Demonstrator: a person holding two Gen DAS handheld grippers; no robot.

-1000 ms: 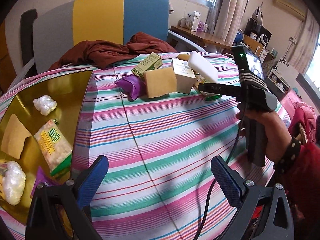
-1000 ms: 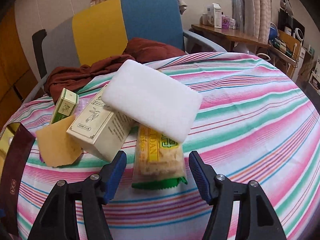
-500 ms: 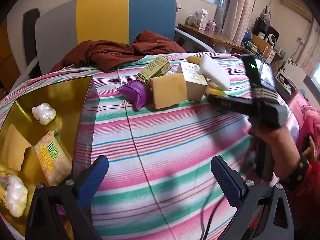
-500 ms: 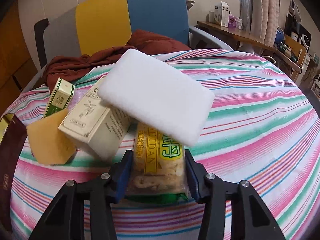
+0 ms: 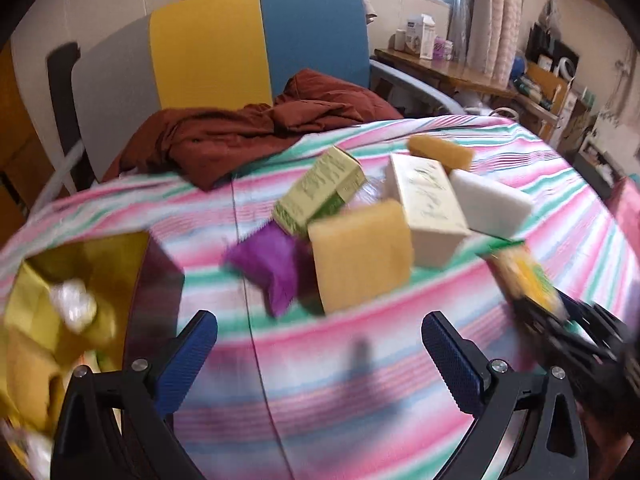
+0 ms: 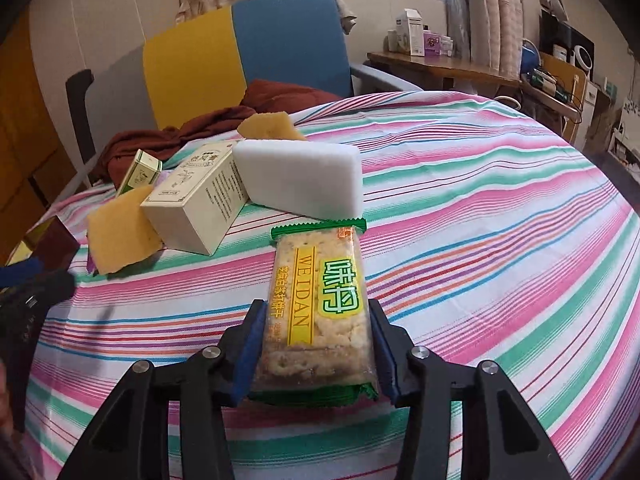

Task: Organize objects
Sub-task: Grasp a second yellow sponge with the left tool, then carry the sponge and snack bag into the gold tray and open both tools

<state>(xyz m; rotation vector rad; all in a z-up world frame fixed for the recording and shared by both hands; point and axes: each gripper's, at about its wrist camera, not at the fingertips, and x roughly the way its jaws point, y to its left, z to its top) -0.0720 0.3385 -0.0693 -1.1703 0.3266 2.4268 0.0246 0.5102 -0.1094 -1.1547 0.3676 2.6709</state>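
The right gripper (image 6: 316,344) has its jaws clamped on the near end of the yellow-and-green plastic cracker packet (image 6: 320,300), gripping its long sides so the flat pack sticks straight out forward. The packet appears lifted clear of the striped-cloth bench (image 6: 500,240), just near of the white foam block (image 6: 300,180). That block leans on the cream cardboard box (image 6: 196,204), beside the tan square sponge (image 6: 120,236).

The left gripper (image 5: 320,356), jaws wide apart and empty, hovers over the cloth facing the purple pouch (image 5: 268,268) and the green carton (image 5: 320,192), probably lining up a pick there. At far left stands the gold-lined tray (image 5: 36,280), already holding snacks, so it looks like the packet's likely destination.
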